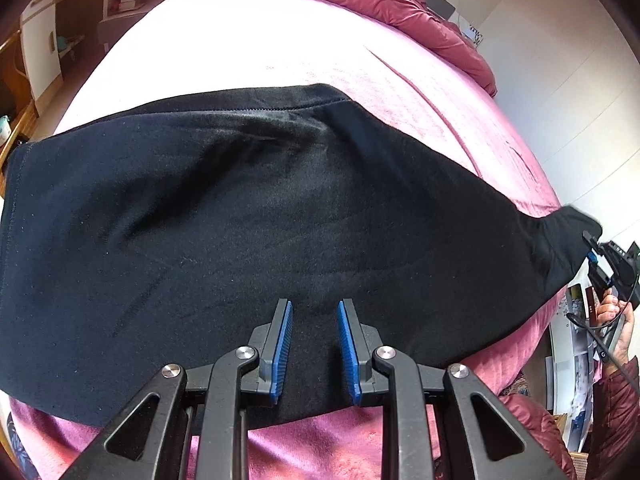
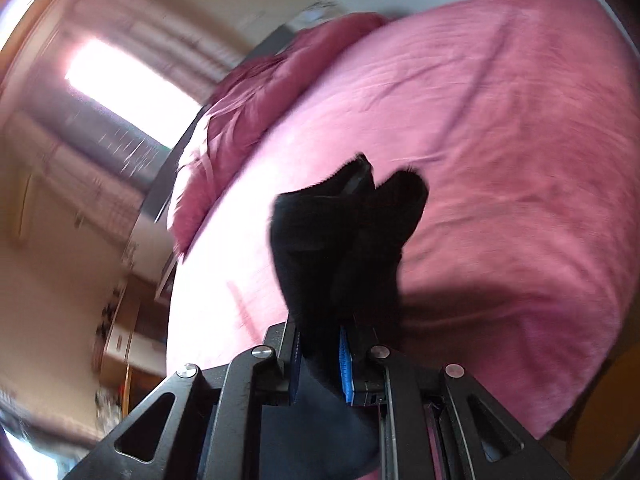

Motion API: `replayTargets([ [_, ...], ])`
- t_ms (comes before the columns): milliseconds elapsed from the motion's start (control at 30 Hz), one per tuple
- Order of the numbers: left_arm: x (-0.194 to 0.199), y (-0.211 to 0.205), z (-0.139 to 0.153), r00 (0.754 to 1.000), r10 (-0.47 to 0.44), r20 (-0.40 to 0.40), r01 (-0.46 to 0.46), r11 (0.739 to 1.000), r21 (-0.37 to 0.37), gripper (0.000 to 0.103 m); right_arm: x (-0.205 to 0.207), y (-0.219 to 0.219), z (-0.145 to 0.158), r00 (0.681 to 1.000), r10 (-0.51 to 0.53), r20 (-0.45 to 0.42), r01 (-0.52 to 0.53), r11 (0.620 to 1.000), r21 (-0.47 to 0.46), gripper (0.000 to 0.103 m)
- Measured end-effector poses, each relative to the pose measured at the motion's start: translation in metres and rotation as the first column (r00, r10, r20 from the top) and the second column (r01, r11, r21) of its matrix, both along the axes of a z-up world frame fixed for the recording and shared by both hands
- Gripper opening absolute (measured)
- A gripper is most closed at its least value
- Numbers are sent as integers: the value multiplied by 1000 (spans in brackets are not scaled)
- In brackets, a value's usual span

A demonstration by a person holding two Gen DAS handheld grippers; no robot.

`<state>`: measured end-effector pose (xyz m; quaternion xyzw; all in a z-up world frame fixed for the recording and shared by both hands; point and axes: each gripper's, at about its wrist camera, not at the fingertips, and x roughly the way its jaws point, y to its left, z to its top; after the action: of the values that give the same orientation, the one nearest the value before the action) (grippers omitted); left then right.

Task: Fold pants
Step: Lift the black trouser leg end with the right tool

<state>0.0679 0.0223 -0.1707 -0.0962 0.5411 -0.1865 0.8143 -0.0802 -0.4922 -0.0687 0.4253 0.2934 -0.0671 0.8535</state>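
Mid-fold: right gripper clenched on a corner of the black pants, lifted off the pink bed; left gripper parted, nothing visibly pinched, pants beneath it. Next, probably carry the corner across.

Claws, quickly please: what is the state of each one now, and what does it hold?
Left claw: open, over the black pants, gripping nothing.
Right claw: closed on the pants' bunched end.
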Motion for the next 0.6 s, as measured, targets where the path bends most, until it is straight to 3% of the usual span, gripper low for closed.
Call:
replayTargets([
  [233,5,18,8,1000,9,-11,-9,998,-58,24,36,97,20,969,247,16,-246,968,-54,16],
  [400,7,34,16,1000,10,-10,-11,994,-106,24,63,185,12,903,429,-23,-429,899,-83,16],
  [600,8,47,25,1000,2,-7,-3,989,-148,24,87,280,-27,803,579,-143,-592,801,-84,16],
])
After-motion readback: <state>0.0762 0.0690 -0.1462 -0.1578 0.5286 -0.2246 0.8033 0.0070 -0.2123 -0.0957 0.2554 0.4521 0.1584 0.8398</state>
